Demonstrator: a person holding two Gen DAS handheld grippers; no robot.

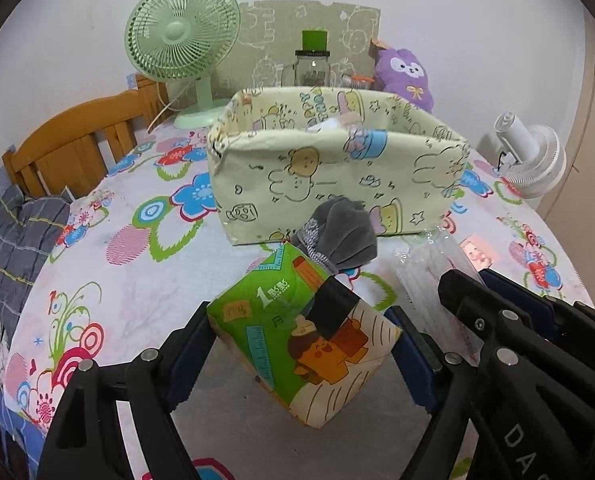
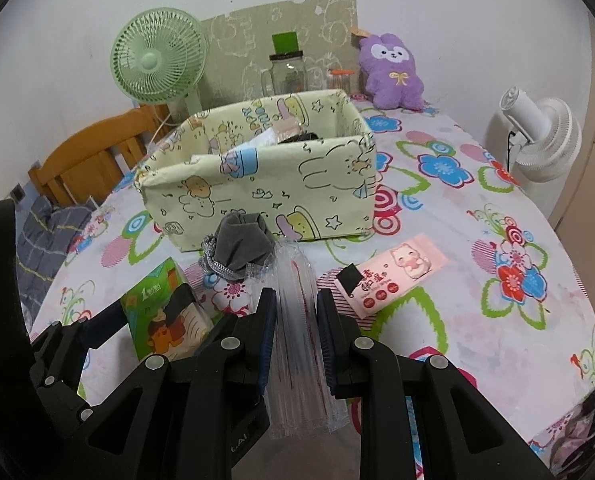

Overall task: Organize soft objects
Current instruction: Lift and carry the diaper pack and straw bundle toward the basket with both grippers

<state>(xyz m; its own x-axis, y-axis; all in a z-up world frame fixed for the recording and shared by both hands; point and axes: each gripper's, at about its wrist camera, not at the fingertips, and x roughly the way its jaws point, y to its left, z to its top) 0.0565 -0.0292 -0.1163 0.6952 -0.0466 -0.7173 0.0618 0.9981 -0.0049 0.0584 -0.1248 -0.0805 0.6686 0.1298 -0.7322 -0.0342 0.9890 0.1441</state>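
Observation:
My left gripper (image 1: 303, 344) is shut on a green tissue pack (image 1: 297, 332), pads against its two sides; the pack also shows in the right wrist view (image 2: 165, 312). My right gripper (image 2: 296, 320) is shut on a clear plastic packet (image 2: 297, 320) lying on the table. A grey rolled sock (image 1: 339, 236) lies in front of the cream cartoon fabric box (image 1: 329, 184), which holds a few items. The sock (image 2: 241, 248) and the box (image 2: 265, 192) also show in the right wrist view. A pink tissue pack (image 2: 393, 276) lies right of the right gripper.
A flowered tablecloth (image 2: 477, 320) covers the table. At the back stand a green fan (image 1: 181, 36), a glass jar (image 1: 312, 68) and a purple plush toy (image 2: 391, 72). A white fan (image 2: 545, 136) stands off the right edge. A wooden chair (image 1: 77, 140) is at the left.

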